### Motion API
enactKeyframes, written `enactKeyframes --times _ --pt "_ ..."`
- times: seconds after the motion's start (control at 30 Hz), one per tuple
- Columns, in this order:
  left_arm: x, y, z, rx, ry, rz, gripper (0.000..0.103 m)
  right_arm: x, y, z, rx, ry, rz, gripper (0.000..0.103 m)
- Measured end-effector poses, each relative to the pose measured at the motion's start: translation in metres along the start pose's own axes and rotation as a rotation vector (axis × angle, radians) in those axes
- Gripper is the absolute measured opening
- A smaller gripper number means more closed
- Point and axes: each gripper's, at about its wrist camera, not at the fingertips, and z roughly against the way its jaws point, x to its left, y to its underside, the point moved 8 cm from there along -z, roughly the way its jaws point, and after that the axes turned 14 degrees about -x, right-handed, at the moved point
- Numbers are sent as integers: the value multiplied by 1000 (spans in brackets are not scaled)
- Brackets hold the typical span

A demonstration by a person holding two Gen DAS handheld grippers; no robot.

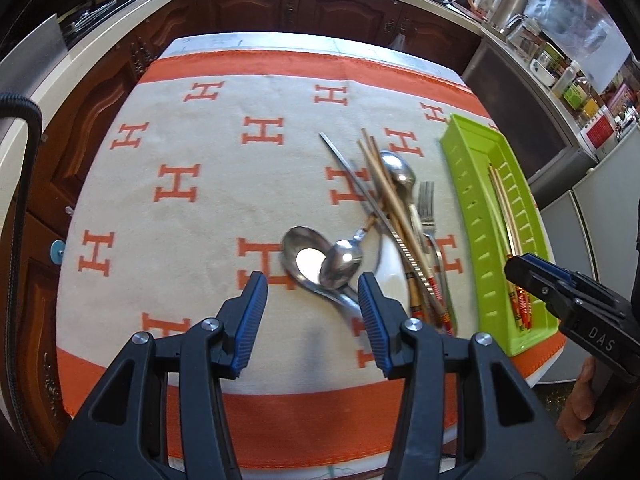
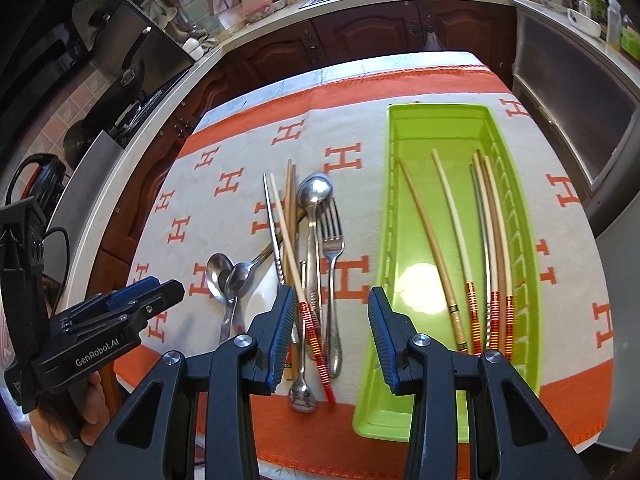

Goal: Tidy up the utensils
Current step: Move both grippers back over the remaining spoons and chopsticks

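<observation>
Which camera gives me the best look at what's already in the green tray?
The right wrist view. It looks down into the green tray, showing several chopsticks lying lengthwise. The left wrist view catches the tray side-on at the right, its contents mostly hidden by the wall and the right gripper.

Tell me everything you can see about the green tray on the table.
The green tray is a long, shallow, lime-green bin, plastic by its look, with a flat rim and a row of slots along each long wall. It lies flat on the orange-and-cream cloth, right of the loose cutlery pile. About five chopsticks lie lengthwise inside, most with red banded ends toward the camera. Neither hand-held gripper touches it.
</observation>
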Motion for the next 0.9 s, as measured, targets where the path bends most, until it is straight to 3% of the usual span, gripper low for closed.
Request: enactKeyframes --times 0.4,0.6,0.9 --pt "47 17 -19 64 -23 89 44 46 4 -33 44 -42 129 37" --pt "41 17 -29 75 -1 78 44 49 5 -58 63 -34 173 18" --pt "33 12 -37 85 29 78 44 45 9 -95 120 -39 233 13"
